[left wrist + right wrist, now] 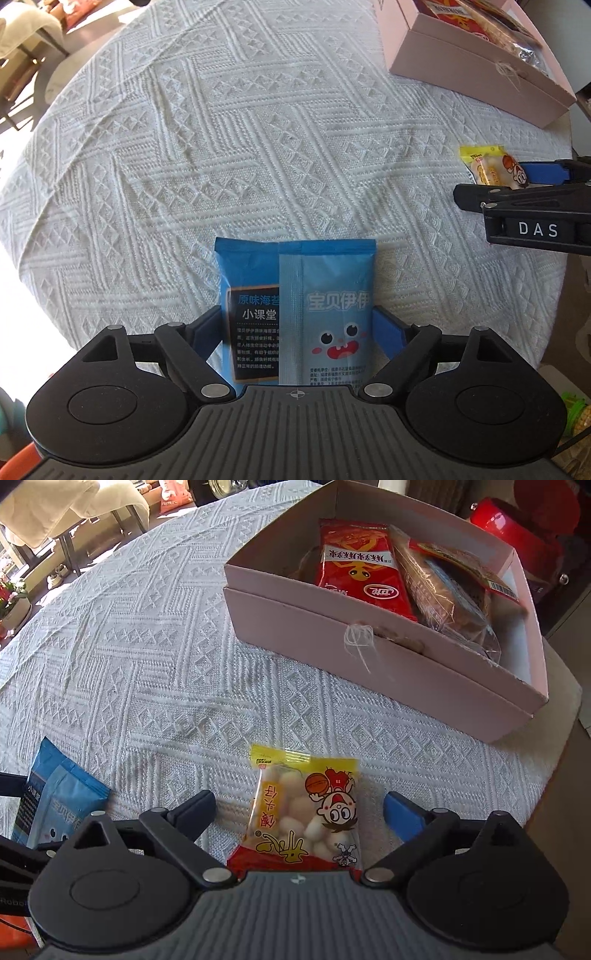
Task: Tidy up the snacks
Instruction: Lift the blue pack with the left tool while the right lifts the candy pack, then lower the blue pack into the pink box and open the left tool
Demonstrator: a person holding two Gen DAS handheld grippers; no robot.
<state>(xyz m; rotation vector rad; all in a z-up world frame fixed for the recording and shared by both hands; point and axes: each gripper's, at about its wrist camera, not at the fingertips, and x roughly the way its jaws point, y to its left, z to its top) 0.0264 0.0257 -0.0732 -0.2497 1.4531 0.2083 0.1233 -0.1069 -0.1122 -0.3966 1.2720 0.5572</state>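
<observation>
A blue seaweed snack packet (pixel 295 314) lies on the white tablecloth between the fingers of my left gripper (pixel 297 332), which touch its two sides. It also shows in the right wrist view (pixel 55 801). A yellow and red packet of small white biscuits (pixel 303 812) lies between the wide-open fingers of my right gripper (pixel 299 808), apart from both. It also shows in the left wrist view (pixel 487 166), next to my right gripper (pixel 517 184). A pink cardboard box (pixel 369 664) with several snack packets stands at the back right.
The white knitted tablecloth (pixel 221 147) covers a round table; its edge runs close on the right, by the box (pixel 480 74). Chairs and a cloth-covered bench stand beyond the far edge (pixel 74 502). A red object (pixel 517 528) sits behind the box.
</observation>
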